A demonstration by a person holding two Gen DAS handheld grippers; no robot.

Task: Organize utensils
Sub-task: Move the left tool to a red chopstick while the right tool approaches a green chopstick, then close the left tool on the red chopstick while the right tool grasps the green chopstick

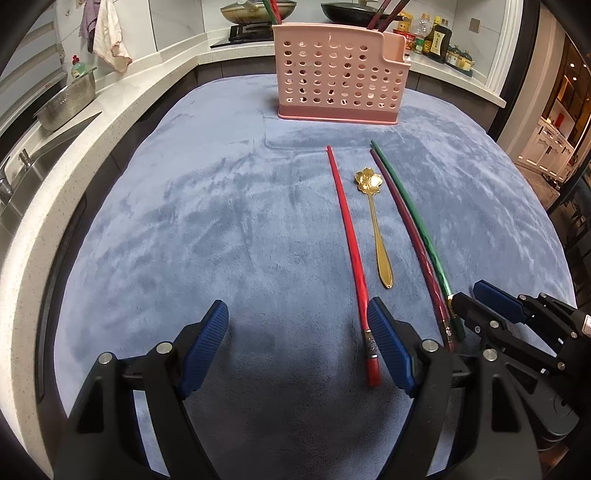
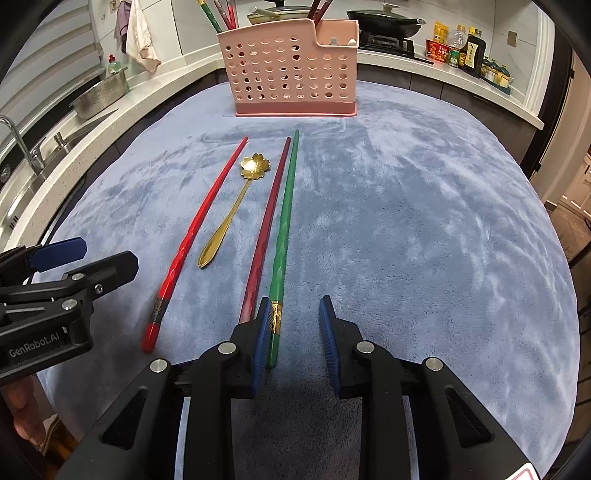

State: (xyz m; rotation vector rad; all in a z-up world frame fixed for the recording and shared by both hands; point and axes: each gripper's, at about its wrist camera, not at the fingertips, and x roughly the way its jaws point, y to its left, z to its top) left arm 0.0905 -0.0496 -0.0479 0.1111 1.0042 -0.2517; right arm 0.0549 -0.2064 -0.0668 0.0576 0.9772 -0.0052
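The right gripper [image 2: 293, 334] is narrowing around the green chopstick [image 2: 286, 218] (pads not pressing yet), risking dragging the dark red chopstick [image 2: 267, 212] alongside; left gripper [image 1: 295, 350] is gaping wide

A home kitchen. A pale stone counter [image 2: 436, 70] runs round the room, with a steel sink and tap [image 2: 14, 136] off to the left, pans on a gas hob [image 2: 384, 22] far ahead, and sauce bottles [image 2: 469, 51] beside it.
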